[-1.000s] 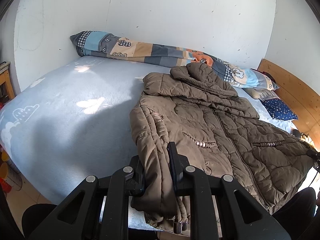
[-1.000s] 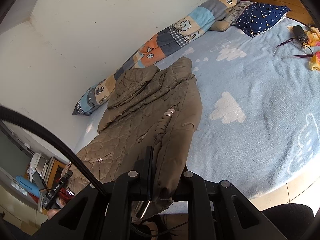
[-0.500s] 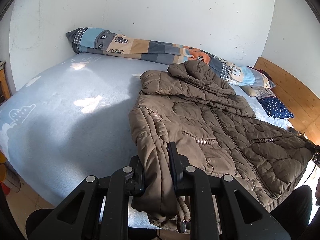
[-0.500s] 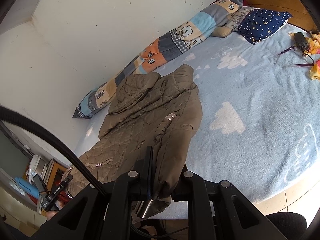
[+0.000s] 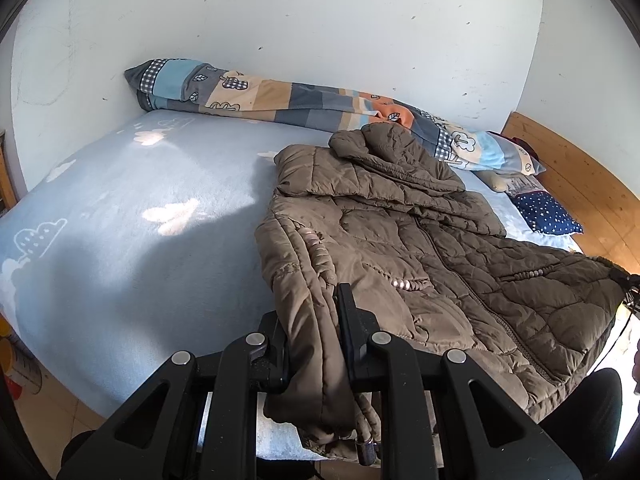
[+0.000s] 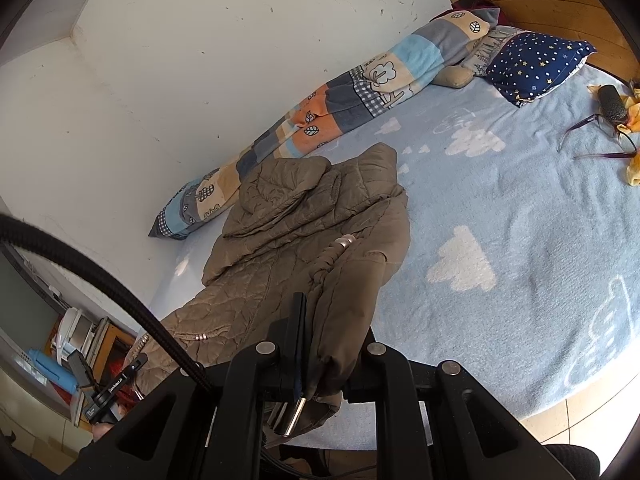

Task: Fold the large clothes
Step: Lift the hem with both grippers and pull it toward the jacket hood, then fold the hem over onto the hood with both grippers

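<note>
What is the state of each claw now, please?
Left claw: closed, gripping the brown jacket hem.
Right claw: closed, gripping the same jacket's hem.

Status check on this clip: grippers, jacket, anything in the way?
Left gripper shut on jacket hem. Right gripper shut on hem too. Jacket spread on bed, hood toward wall. Glasses far across, clear of jacket.
</note>
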